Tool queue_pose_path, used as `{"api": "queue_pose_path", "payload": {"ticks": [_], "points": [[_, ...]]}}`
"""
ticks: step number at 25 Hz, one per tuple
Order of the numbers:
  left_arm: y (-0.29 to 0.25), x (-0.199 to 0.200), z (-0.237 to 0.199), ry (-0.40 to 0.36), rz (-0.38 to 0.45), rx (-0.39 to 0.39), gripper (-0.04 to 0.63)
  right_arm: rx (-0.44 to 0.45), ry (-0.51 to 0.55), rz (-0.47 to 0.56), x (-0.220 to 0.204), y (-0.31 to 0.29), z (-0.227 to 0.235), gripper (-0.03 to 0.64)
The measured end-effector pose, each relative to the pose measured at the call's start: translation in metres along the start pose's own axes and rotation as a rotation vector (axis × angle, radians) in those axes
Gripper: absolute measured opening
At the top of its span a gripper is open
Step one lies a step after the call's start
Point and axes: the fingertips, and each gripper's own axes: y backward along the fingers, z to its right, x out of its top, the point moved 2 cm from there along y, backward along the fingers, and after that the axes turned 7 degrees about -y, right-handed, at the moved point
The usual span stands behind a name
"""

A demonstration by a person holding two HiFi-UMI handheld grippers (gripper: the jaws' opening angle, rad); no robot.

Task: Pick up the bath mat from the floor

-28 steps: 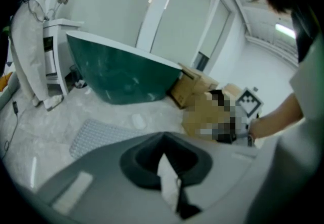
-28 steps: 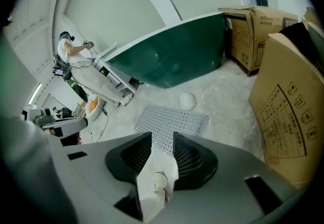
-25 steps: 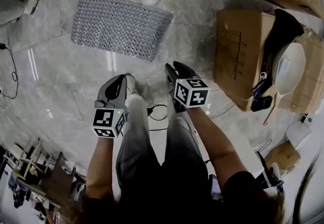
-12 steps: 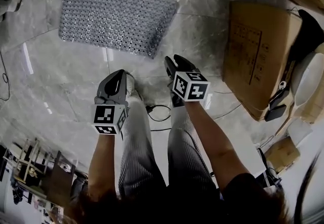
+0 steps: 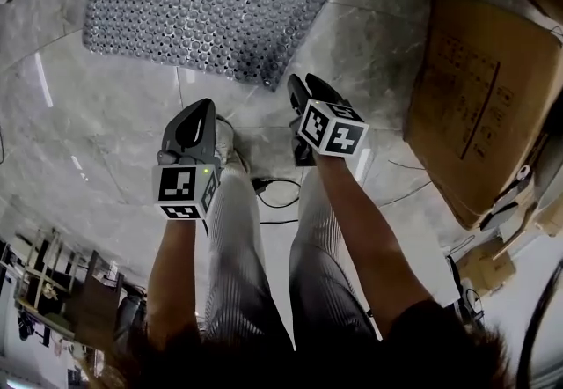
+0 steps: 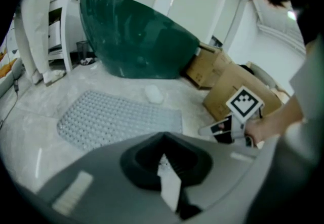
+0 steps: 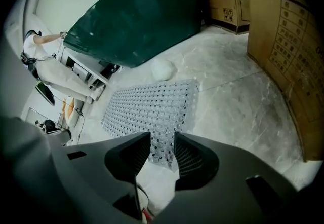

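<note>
The bath mat (image 5: 207, 9) is lying flat near the tub (image 6: 136, 35). We are holding both tools just short of its edge farthest from the tub: left tool (image 5: 201, 110) closed, right tool (image 5: 301, 86) parted and empty. We are expecting the jaws to skid off that flush edge.

Left gripper (image 5: 201, 107): grey shell.
Right gripper (image 5: 297, 84): darker shell.
Cubes (image 5: 185, 192): black-and-white square markers.
Trousers (image 5: 236, 246): grey, fine stripes.
Top (image 5: 424, 333): dark, short sleeves.

Marble floor (image 5: 88, 150); green tub (image 6: 136, 35); cardboard boxes (image 5: 475, 97)
</note>
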Motion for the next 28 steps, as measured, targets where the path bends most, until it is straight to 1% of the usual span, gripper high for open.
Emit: {"api": "queue_pose_path", "payload": {"ticks": [6,15,19,22,28], "points": [[-0.024,-0.028,-0.011,0.009,0.005,0.018,0.007,-0.030,0.009,0.003,-0.013,-0.033,0.019,0.144],[-0.054,-0.067,-0.023,0.063,0.025,0.052,0.006,-0.047,0.022,0.011,-0.020,-0.075,0.037,0.150],[-0.068,-0.082,-0.027,0.056,0.025,0.054,0.006,-0.053,0.012,0.012,-0.024,-0.093,0.044,0.153],[-0.077,-0.089,-0.034,0.056,0.029,0.077,0.006,-0.065,0.013,0.013,-0.026,-0.103,0.050,0.153],[-0.093,-0.097,-0.040,0.052,0.044,0.086,0.006,-0.073,0.010,0.022,-0.028,-0.122,0.058,0.155]]}}
